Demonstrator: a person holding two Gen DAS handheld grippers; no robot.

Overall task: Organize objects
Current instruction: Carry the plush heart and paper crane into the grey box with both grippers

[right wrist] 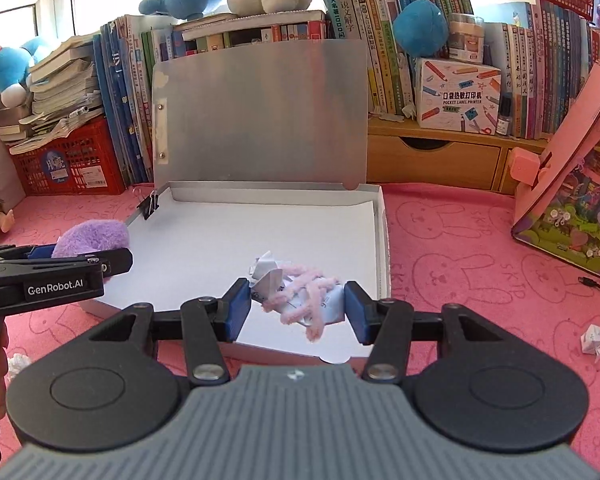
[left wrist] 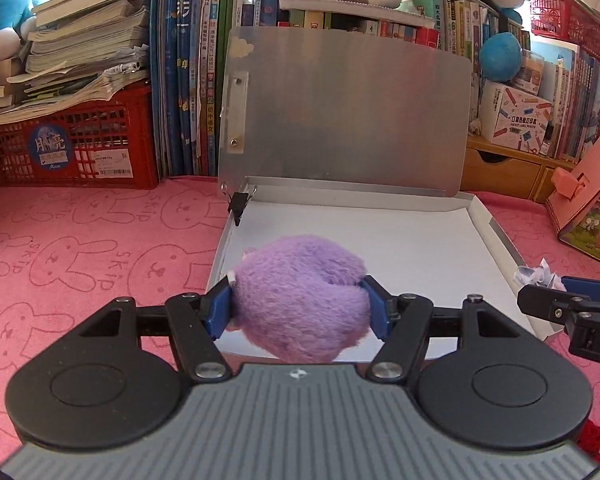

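Left gripper (left wrist: 300, 306) clamps purple plush ball (left wrist: 300, 300) over open white box (left wrist: 440, 248); binder clip (left wrist: 238, 204) at eleven o'clock, right gripper (left wrist: 540, 300) at three o'clock.

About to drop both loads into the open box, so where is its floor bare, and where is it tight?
The box floor is bare white from the binder clip corner across to the right wall, and back to the raised lid. The near edge is crowded: the left gripper holds the purple plush there, and the right gripper holds the paper-and-yarn wad.
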